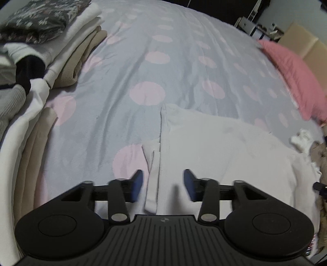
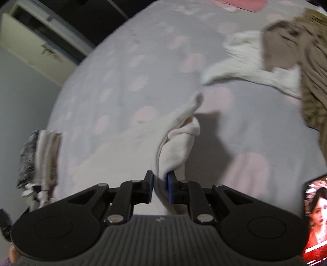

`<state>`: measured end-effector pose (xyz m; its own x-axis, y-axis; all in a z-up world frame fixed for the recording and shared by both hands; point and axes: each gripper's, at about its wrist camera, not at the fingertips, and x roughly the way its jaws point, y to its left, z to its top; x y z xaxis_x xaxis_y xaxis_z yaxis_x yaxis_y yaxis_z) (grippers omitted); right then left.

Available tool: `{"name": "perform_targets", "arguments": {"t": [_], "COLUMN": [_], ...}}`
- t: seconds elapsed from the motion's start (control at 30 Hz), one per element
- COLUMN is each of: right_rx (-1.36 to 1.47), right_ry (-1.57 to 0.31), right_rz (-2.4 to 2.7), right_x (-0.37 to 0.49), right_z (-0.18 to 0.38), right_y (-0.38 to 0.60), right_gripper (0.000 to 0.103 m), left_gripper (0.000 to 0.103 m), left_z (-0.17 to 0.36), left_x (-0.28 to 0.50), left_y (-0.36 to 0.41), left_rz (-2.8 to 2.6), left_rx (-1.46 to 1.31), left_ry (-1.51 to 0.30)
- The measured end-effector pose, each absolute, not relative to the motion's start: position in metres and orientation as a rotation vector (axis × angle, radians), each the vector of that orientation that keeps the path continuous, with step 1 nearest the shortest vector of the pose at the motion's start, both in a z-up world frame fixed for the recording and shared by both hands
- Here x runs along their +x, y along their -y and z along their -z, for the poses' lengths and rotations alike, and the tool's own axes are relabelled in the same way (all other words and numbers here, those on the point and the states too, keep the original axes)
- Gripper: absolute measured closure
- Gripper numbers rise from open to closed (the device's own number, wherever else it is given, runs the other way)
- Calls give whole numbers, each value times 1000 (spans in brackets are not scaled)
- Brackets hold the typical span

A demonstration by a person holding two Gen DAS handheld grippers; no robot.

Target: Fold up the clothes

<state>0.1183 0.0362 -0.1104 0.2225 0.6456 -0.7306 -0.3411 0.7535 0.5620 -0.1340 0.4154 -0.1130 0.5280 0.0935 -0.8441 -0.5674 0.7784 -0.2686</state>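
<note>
A white garment [image 1: 220, 147] lies spread on the grey bedspread with pink dots [image 1: 143, 67]. My left gripper [image 1: 162, 184] is open and hovers over the garment's left edge, where a narrow folded strip [image 1: 152, 174] runs between the jaws. In the right wrist view my right gripper [image 2: 160, 185] is shut on a bunched fold of the white garment [image 2: 179, 143] and lifts it off the bed.
A stack of folded clothes [image 1: 61, 45] sits at the left, with a dark floral piece [image 1: 36, 18] on top. A pink pillow [image 1: 294, 75] lies at the right. A beige and cream pile [image 2: 286, 61] lies at the far right. A phone screen [image 2: 315, 221] glows nearby.
</note>
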Motion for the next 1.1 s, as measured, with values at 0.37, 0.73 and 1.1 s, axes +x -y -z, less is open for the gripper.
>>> {"name": "perform_targets", "arguments": {"t": [0.37, 0.73, 1.1], "right_rx": [343, 153, -16], "right_ry": [-1147, -1217, -1252], "right_rz": [-941, -1058, -1078], "right_x": [76, 15, -18], "right_z": [62, 105, 142], "right_y": [-154, -287, -334], "right_gripper": [87, 88, 96], "left_gripper": [88, 88, 88], "left_z": [103, 96, 100], "left_x": [-150, -167, -173], "left_y": [-429, -450, -460], "left_rz": [-392, -460, -470], "left_rx": [-635, -671, -670], "left_ry": [-870, -829, -836]}}
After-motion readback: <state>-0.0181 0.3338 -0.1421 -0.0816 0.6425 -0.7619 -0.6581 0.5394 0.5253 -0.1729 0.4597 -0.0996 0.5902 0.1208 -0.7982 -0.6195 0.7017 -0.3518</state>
